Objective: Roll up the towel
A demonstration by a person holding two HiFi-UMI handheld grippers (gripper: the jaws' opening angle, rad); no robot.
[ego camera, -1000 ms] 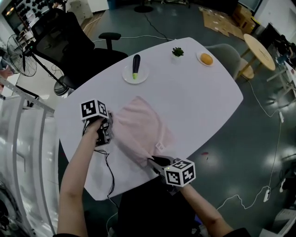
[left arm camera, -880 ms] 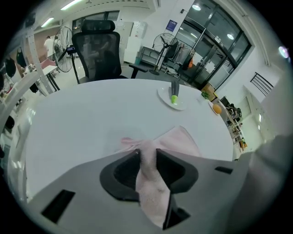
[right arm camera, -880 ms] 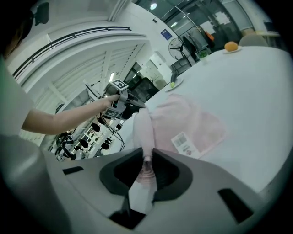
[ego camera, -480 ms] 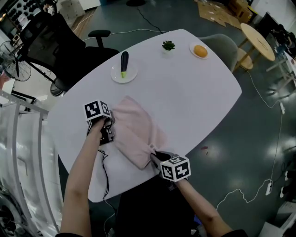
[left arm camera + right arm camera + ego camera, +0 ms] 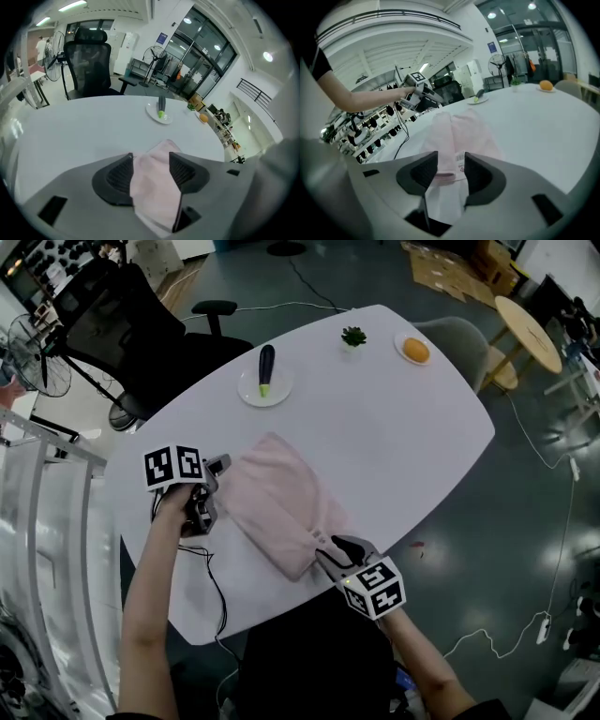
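Pink towel (image 5: pixel 277 502) lies folded on the white bench (image 5: pixel 412 437), toward the person's side, long axis running diagonally from the far left to the near right. Left claw (image 5: pixel 218 467) sits at the towel's left edge. Its jaws have just been opening and stand apart, with towel cloth showing in the gap in the left gripper view but the pads not pressing on it. Right claw (image 5: pixel 330 546) is at the towel's near end, low over the bench edge. Its jaws have also just been opening and stand apart, and the towel's end with a small white label (image 5: pixel 460 161) lies between them without being pinched. Both claws point down at a slant. Far side of the bench: plate (image 5: pixel 251 390) with a dark aubergine (image 5: pixel 266 367) on it, small green plant (image 5: pixel 353 336), and an orange (image 5: pixel 416 350) on a small dish, all well apart from the towel. A black cable (image 5: pixel 214 579) trails over the bench from the left claw. Black office chair (image 5: pixel 112 329) stands beyond the bench on the left.
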